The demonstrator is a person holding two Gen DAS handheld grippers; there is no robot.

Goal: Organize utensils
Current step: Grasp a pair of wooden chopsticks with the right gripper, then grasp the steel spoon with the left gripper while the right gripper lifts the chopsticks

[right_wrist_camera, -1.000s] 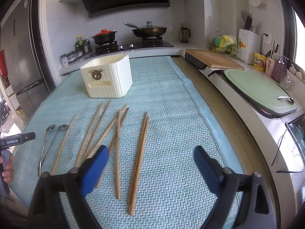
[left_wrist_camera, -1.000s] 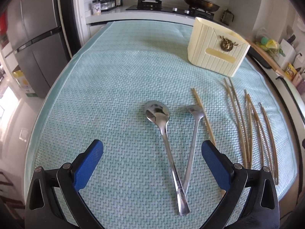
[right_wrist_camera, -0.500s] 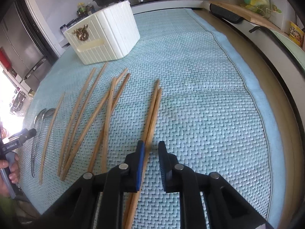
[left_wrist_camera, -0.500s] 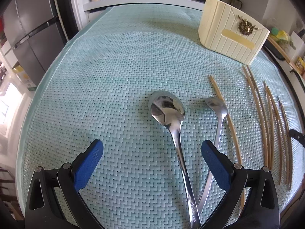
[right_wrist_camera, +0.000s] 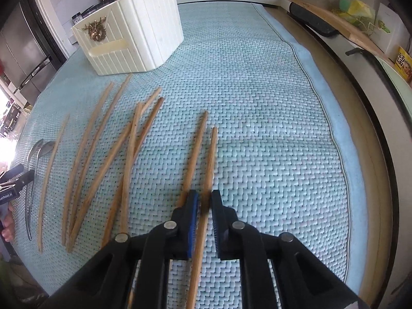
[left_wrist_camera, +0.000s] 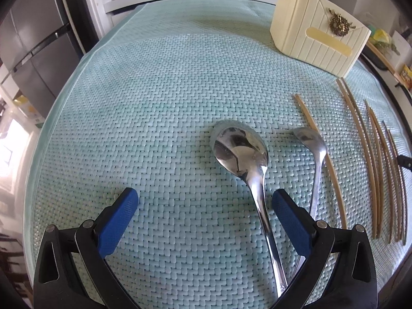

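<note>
Right gripper (right_wrist_camera: 204, 200) jaws closed on chopstick (right_wrist_camera: 209, 159); cream holder's (right_wrist_camera: 134, 38) inside unseen.

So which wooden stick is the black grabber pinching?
Start at the ribbed cream utensil box on the woven pale-blue mat. The wooden chopsticks fan out below it; the two farthest right lie apart as a pair. The right gripper has just closed on the right-hand chopstick of that pair, the one whose tip stops shorter.

Each gripper (left_wrist_camera: 204, 200) (right_wrist_camera: 204, 199): black arms — blue textured pads; silver rivets.
</note>
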